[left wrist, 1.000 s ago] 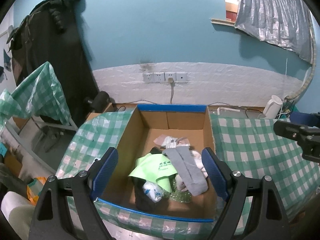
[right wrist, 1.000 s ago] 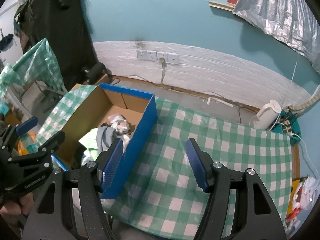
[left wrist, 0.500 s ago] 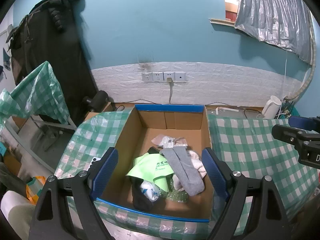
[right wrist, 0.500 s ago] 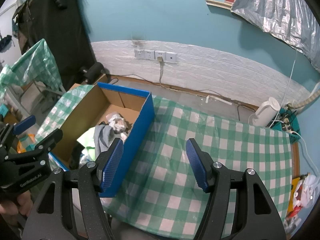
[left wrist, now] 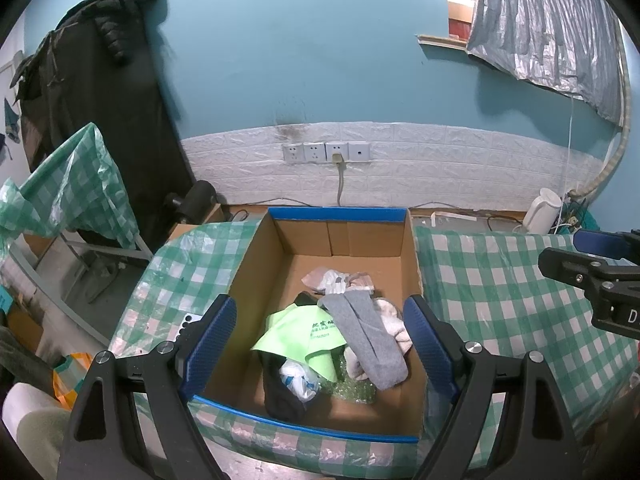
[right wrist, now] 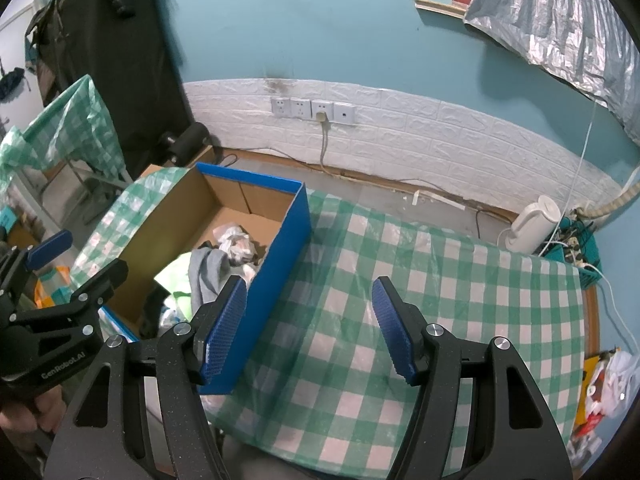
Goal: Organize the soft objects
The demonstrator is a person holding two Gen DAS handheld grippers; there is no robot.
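Note:
A blue-rimmed cardboard box (left wrist: 340, 213) stands on the green checked table and holds a pile of soft things. A grey sock (left wrist: 366, 336) lies on top, beside a light green cloth (left wrist: 300, 332), pale socks (left wrist: 394, 322), a black item (left wrist: 280, 394) and a white bundle (left wrist: 334, 280). My left gripper (left wrist: 318, 346) hangs open above the box's near end, nothing between its pads. My right gripper (right wrist: 310, 326) is open and empty over the bare tablecloth (right wrist: 400, 260), right of the box's blue wall (right wrist: 276, 276). The grey sock (right wrist: 206, 270) shows in the right wrist view too.
A white kettle (right wrist: 532, 228) and tangled cables sit past the table's far right corner. Wall sockets (left wrist: 326, 152) with a plugged cord are behind the box. A dark coat (left wrist: 92, 120) hangs at left, with checked plastic (left wrist: 76, 196) draped over a frame. A plastic bag (right wrist: 608, 380) lies at right.
Both views drifted slightly, so the box and table sit a little lower in frame. Nothing was taken hold of or let go, and both grippers stayed open.

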